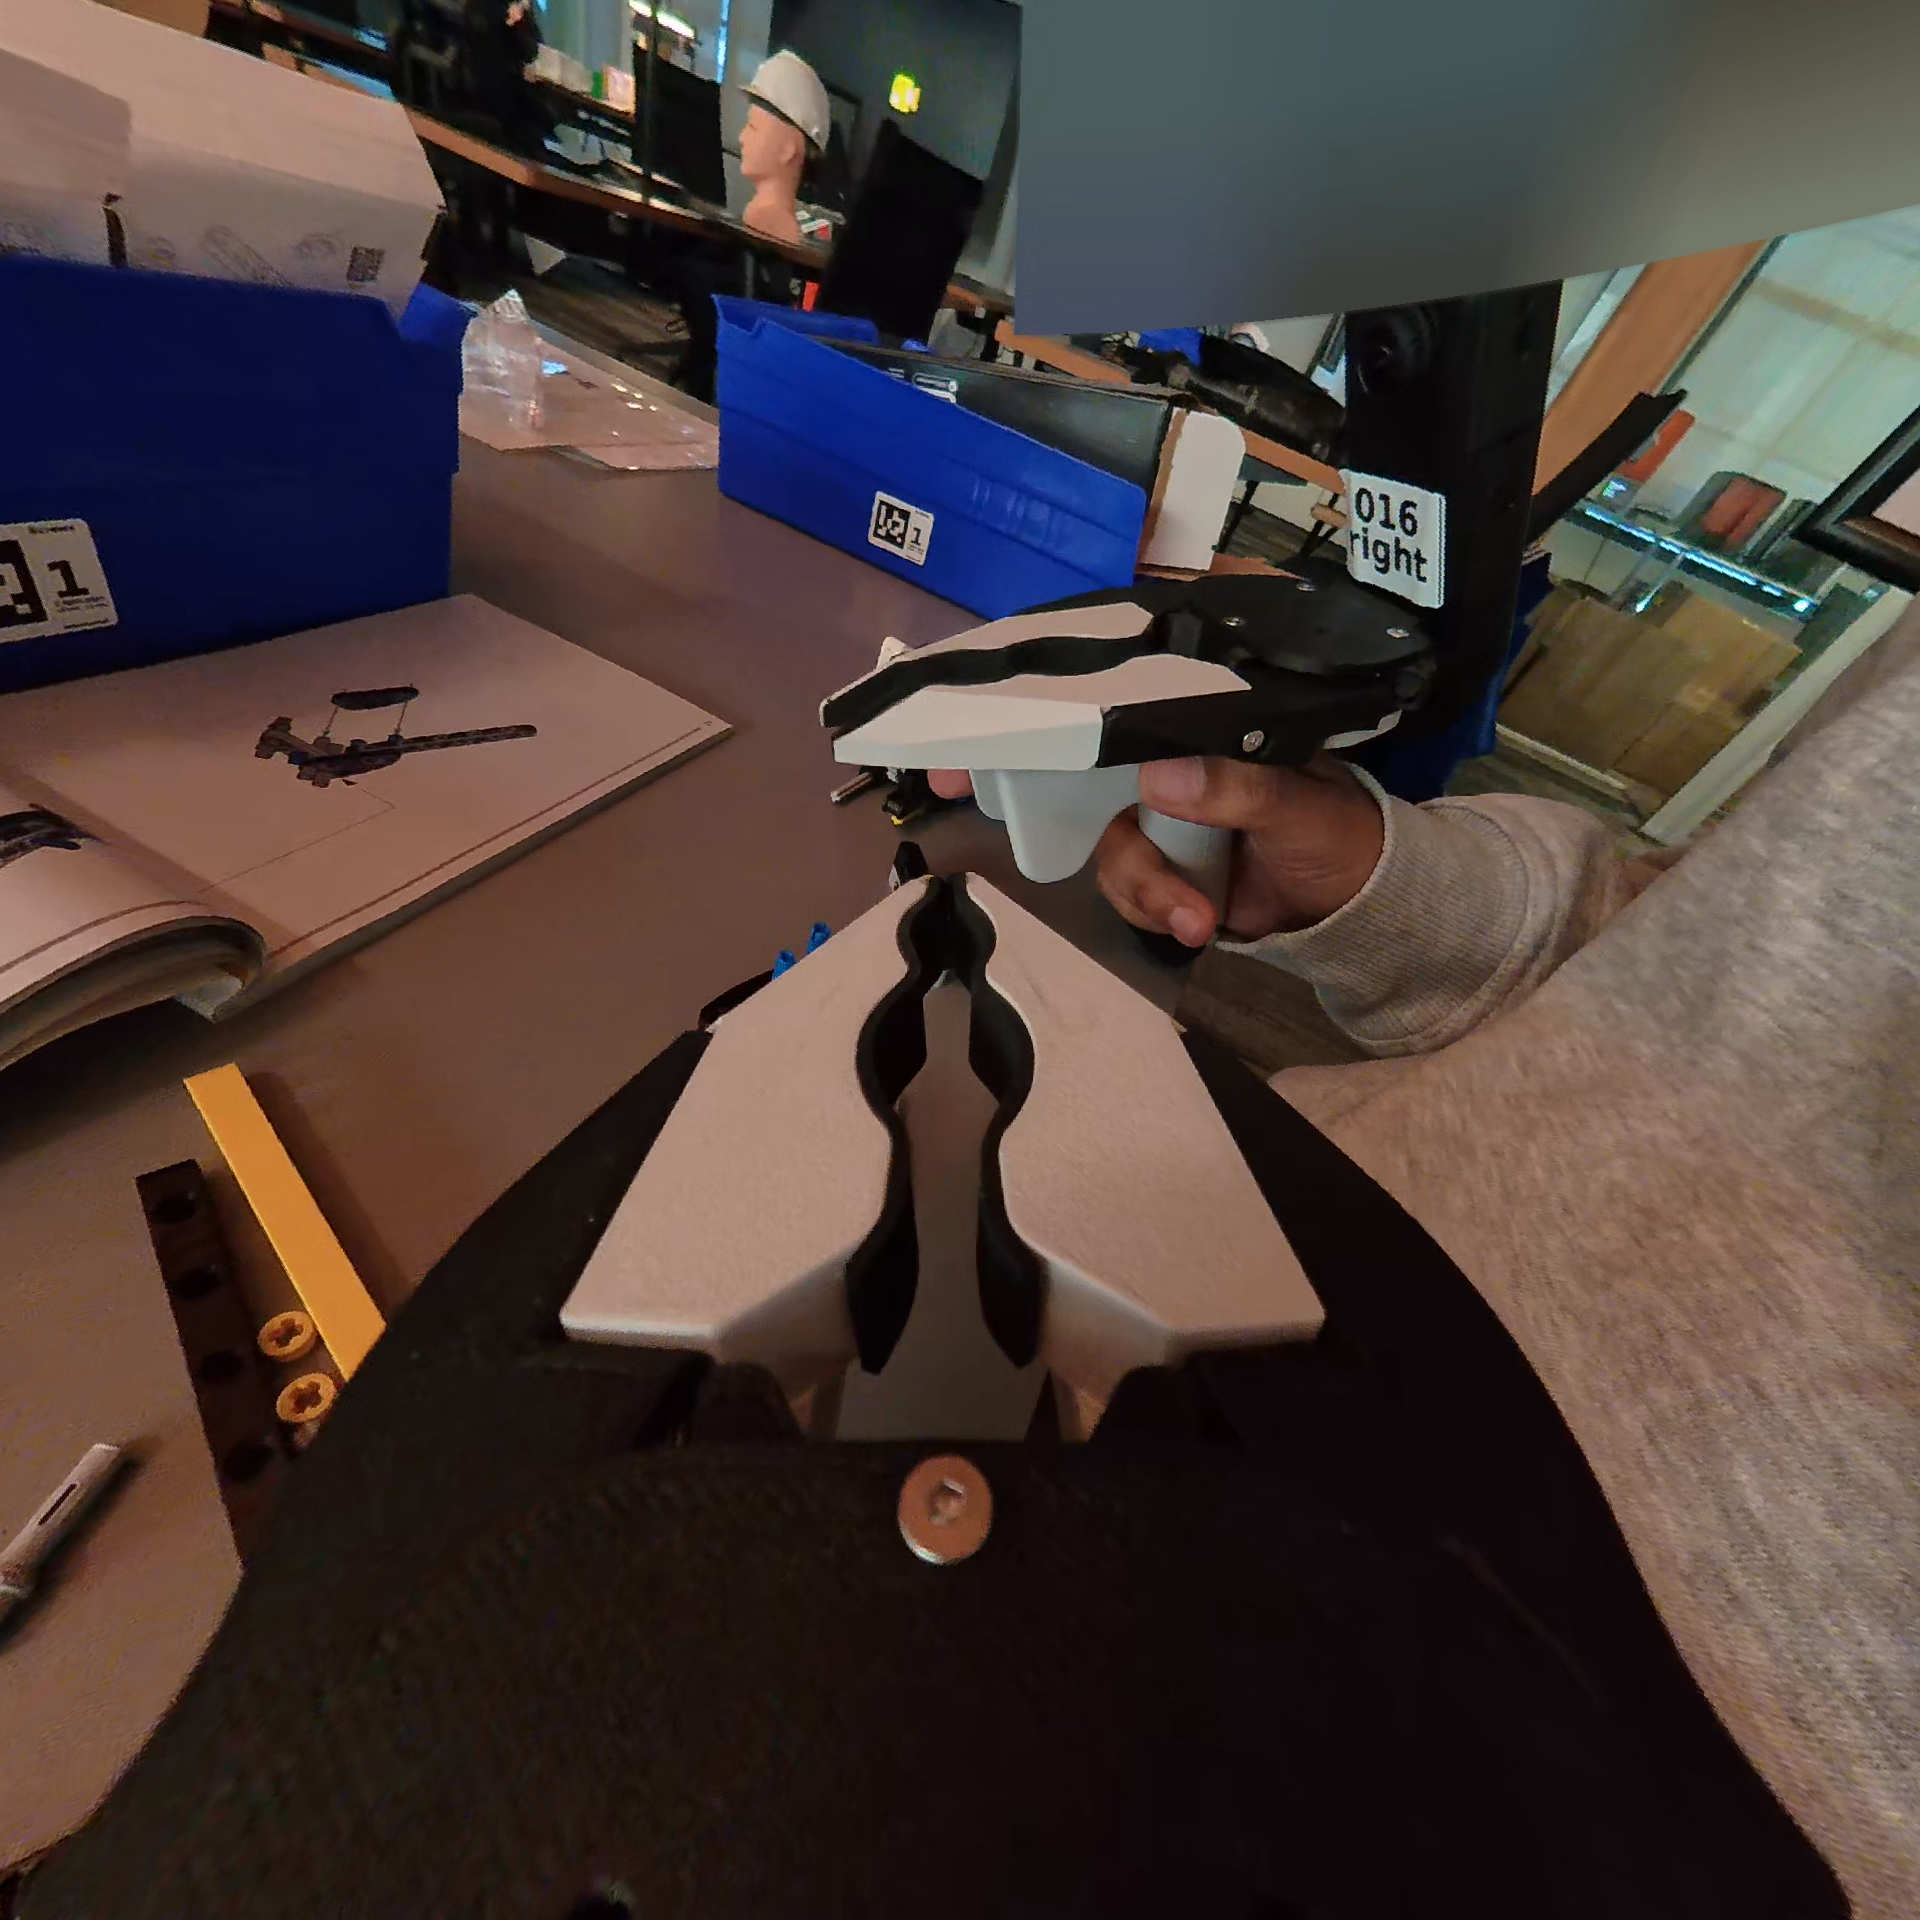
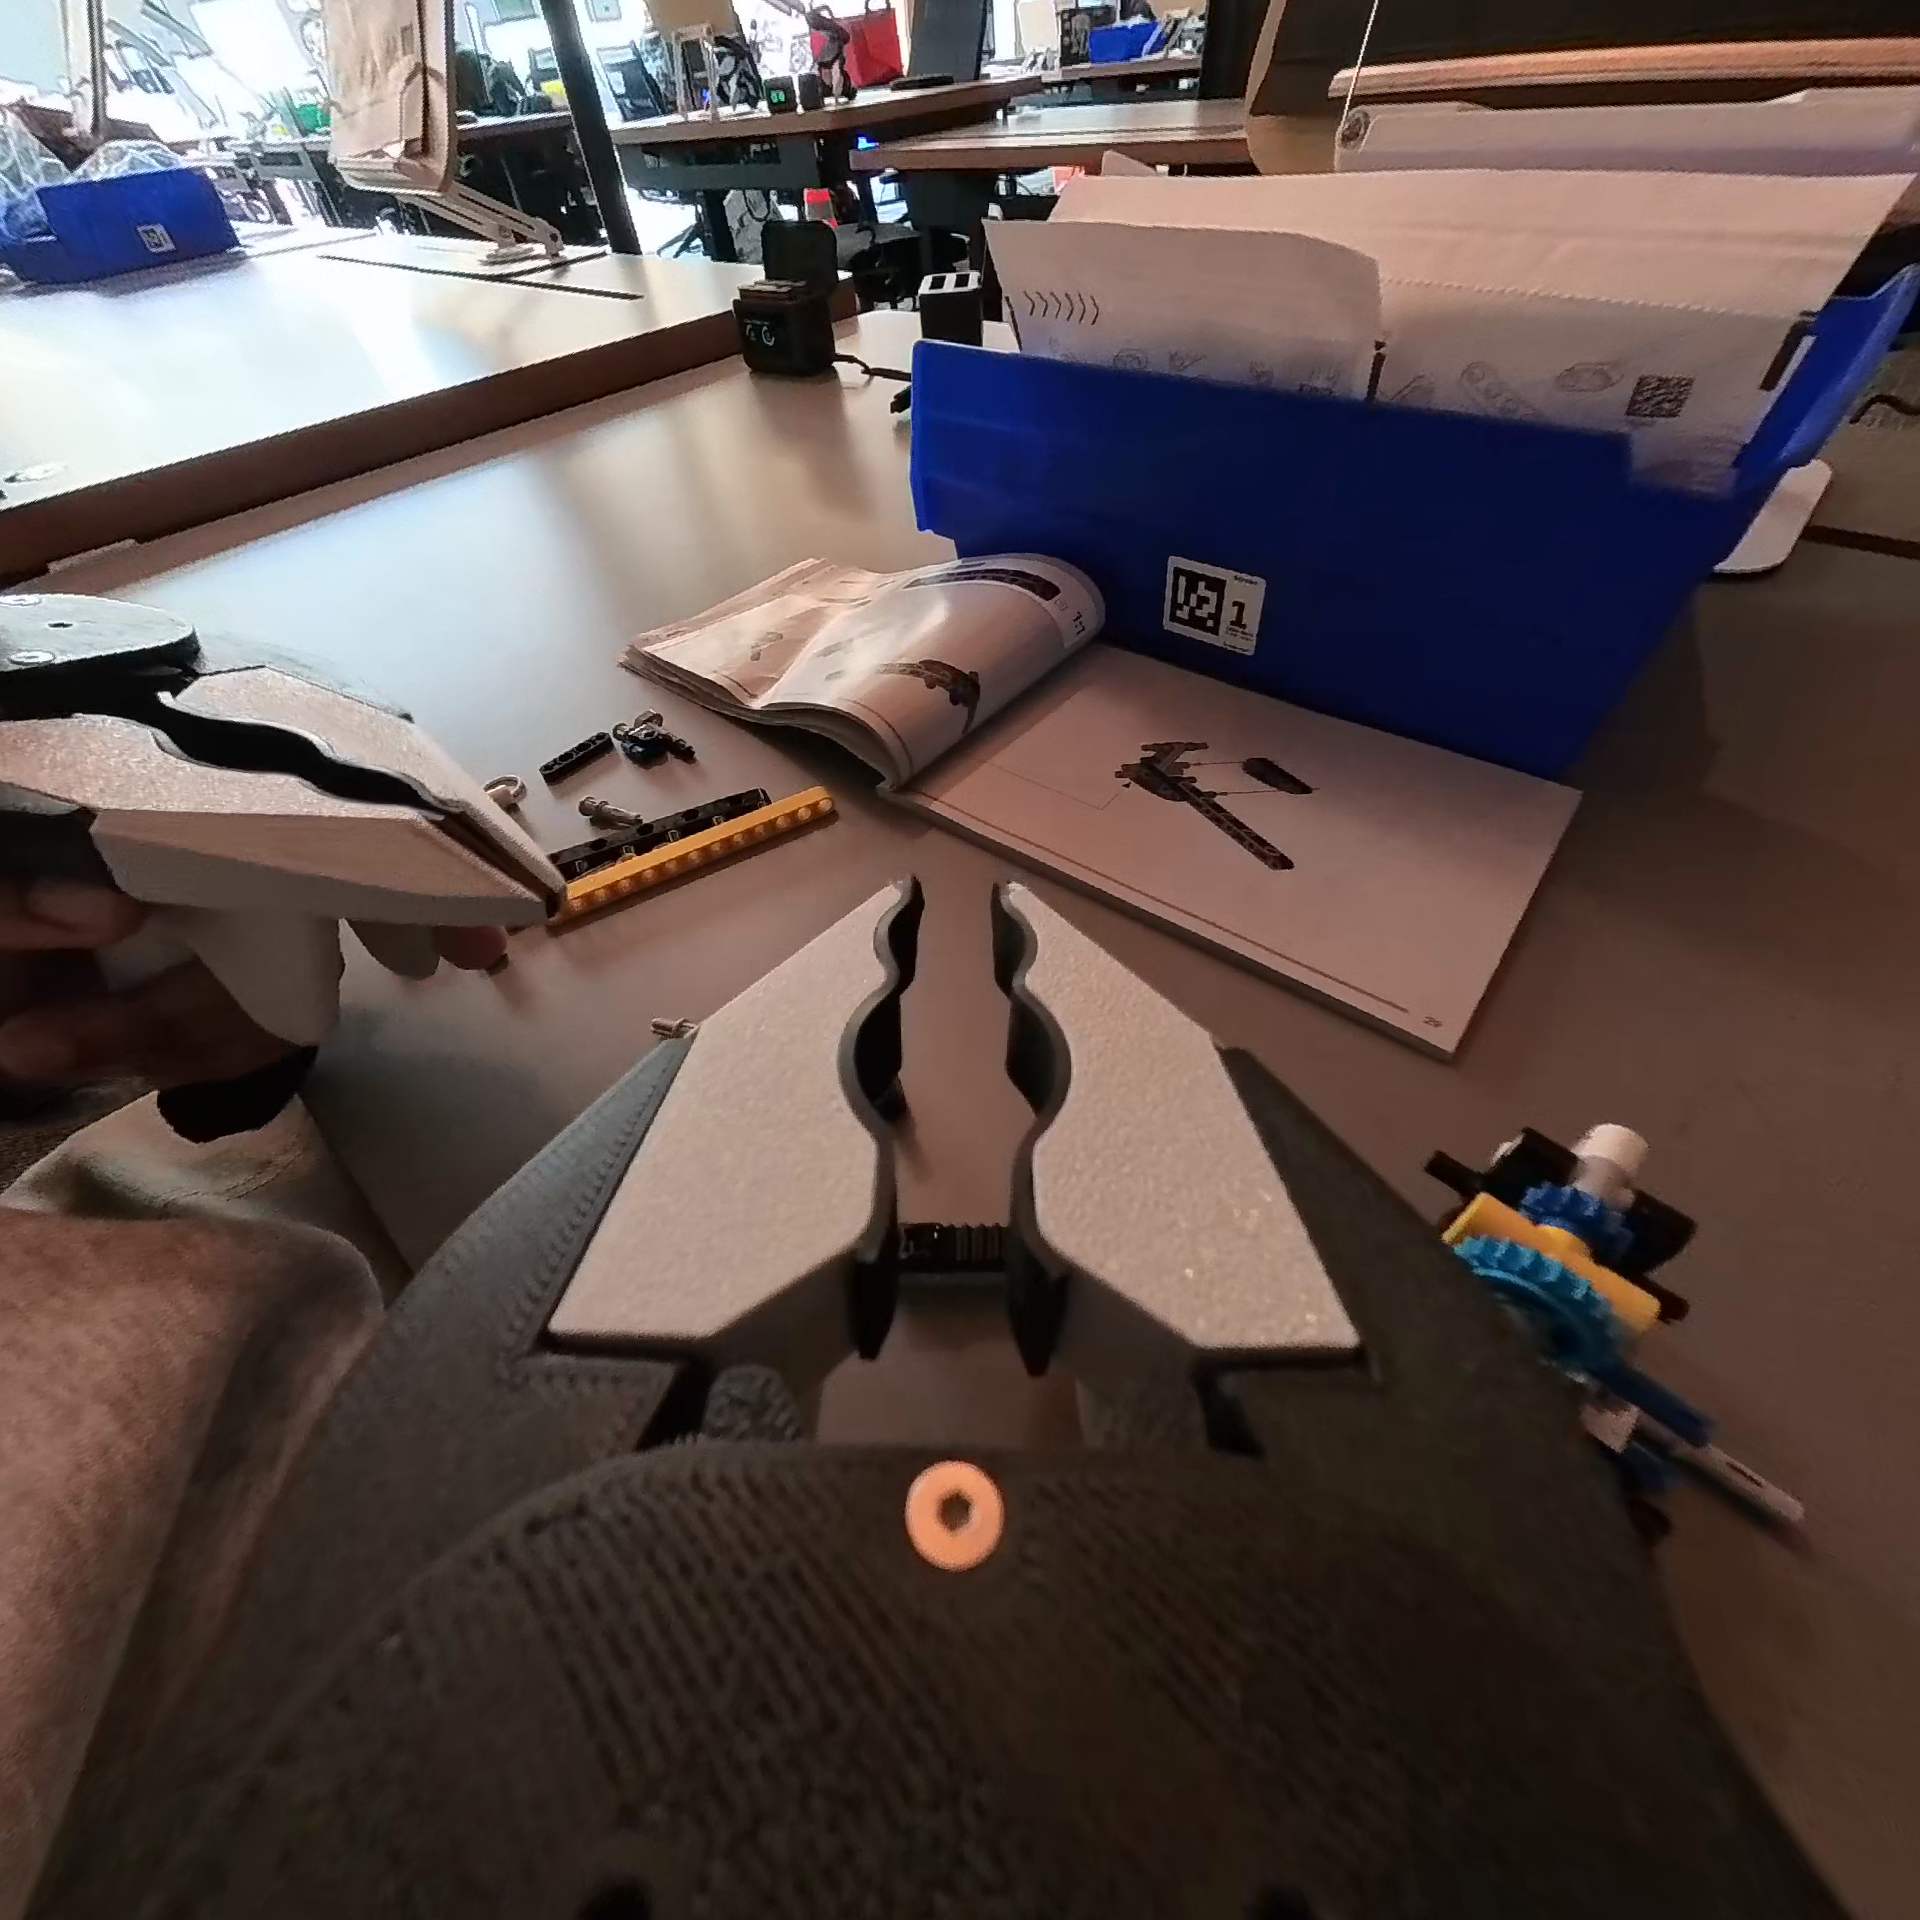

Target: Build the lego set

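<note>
1. Two grippers are showing, each gripped by a hand. The left gripper (image 1: pixel 948 883) is sitting with its fingers pressed together at the tips, nothing visibly pinched. In the right wrist view it is lying at 9 o'clock (image 2: pixel 551 902), tips closed and just over the end of the yellow beam.
2. Loose lego pieces are lying on the grey table (image 2: pixel 436 623): one long yellow beam (image 2: pixel 698 850) touching one long black beam (image 2: pixel 665 826), both studded with holes; a small black beam (image 2: pixel 578 755), a dark small assembly (image 2: pixel 649 740) and a couple of grey pins beyond them at 10 o'clock.
3. One instruction booklet (image 2: pixel 1236 831) is lying open at 12 to 1 o'clock, showing a printed drawing of a dark boom-like build.
4. The right gripper (image 2: pixel 956 894) is hovering with its fingers spread apart, empty.
5. Two blue bins in the left wrist view; the nearer blue bin (image 2: pixel 1351 520) is holding white paper bags and wearing a square black-and-white marker sticker.
6. One partly built lego assembly (image 2: pixel 1558 1262) is sitting at 3 o'clock: yellow block, blue gears, black parts, white peg.
</note>
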### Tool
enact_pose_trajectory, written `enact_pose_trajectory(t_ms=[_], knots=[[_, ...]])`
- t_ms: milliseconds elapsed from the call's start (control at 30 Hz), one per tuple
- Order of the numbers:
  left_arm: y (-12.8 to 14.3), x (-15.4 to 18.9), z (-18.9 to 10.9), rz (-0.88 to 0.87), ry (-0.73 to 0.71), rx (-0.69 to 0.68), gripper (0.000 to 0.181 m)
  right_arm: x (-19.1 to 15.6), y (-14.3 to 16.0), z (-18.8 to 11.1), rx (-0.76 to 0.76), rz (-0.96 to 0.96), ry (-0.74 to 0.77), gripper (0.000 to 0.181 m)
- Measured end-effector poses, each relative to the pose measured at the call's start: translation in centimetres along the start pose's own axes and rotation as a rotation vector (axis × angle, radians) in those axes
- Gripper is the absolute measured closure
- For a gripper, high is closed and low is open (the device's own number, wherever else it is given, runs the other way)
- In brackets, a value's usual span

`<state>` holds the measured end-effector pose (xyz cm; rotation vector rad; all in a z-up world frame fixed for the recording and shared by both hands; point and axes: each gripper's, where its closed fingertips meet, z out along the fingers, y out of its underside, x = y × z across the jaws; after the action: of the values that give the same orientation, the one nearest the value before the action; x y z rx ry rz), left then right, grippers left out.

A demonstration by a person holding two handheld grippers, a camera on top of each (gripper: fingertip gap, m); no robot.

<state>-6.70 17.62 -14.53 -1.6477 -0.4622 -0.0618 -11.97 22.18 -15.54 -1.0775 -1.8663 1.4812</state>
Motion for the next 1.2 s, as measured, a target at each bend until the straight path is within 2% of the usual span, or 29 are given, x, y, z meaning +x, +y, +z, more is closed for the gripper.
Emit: enact_pose_trajectory(t_ms=[733,833,1067,1133,1200], knots=[[-0.4,-0.5,-0.4,0.019,-0.022,0.006,0.181,0.0,0.1,0.1,-0.006,0.006,-0.003,0.168],[-0.7,-1.6,-1.1,0.072,-0.077,-0.002,0.181,0.0,0.1,0.1,-0.005,0.008,-0.003,0.168],[-2.5,-3.5,-3.0,-0.016,-0.106,0.084,0.181,0.0,0.1,0.1,-0.006,0.008,-0.003,0.168],[-3.5,-4.3,-4.1,-0.029,-0.129,0.122,0.181,0.1,0.0,0.1,-0.005,0.011,-0.003,0.168],[-4.7,-6.5,-6.1,-0.037,-0.231,0.17,0.181,0.1,0.1,0.1,-0.005,0.014,-0.003,0.168]])
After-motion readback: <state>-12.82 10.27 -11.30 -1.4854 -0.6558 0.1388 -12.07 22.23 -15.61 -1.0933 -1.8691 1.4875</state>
